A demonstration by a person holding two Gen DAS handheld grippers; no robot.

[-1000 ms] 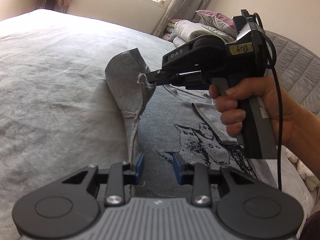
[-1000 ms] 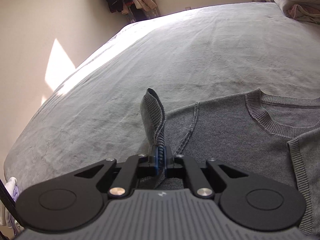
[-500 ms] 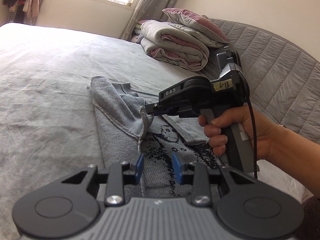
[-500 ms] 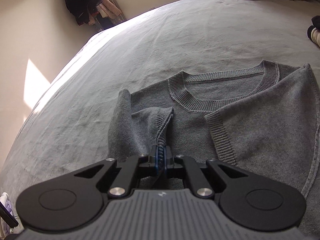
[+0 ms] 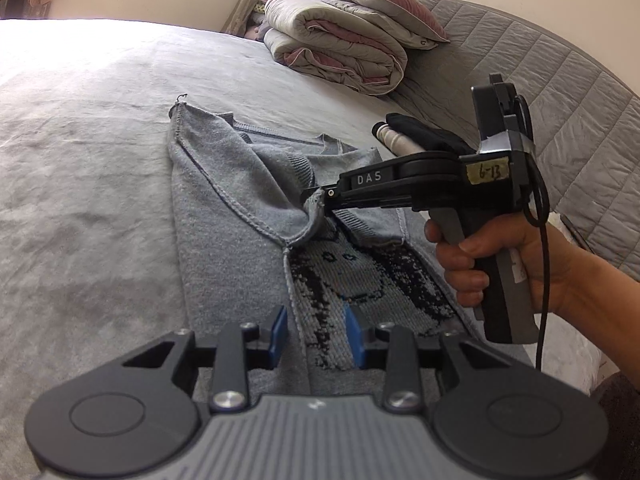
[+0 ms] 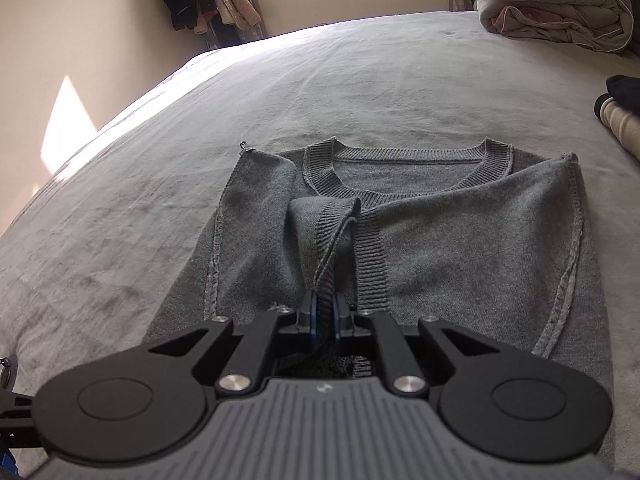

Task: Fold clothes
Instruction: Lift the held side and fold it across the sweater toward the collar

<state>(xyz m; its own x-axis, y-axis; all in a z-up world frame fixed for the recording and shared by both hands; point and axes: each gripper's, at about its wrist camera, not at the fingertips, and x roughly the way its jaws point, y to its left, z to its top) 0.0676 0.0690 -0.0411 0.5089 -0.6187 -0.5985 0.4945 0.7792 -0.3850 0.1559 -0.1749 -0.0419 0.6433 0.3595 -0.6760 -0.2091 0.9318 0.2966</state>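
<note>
I have the grey knit sweater (image 6: 460,240) lying flat on the bed (image 6: 360,80), both sleeves brought in across the chest, so the sleeve step looks nearly done. My right hand-held gripper (image 6: 325,316) is just letting go: its jaws are opening with the ribbed cuff (image 6: 340,232) still between the blue pads. My left hand-held gripper (image 5: 316,334) hovers part-open over the patterned front, with nothing gripped. The risk I see is the cuff snagging on a pad as I back away, since the loose rib knit catches easily and could drag the sleeve off its fold. The soft, slack fabric may also spring open, and the plush bed cover gives little grip to hold it. The 2 raw overlocked seams stand proud, so the folded edges could sit uneven. A rolled quilt (image 6: 552,0) lies well apart.
</note>
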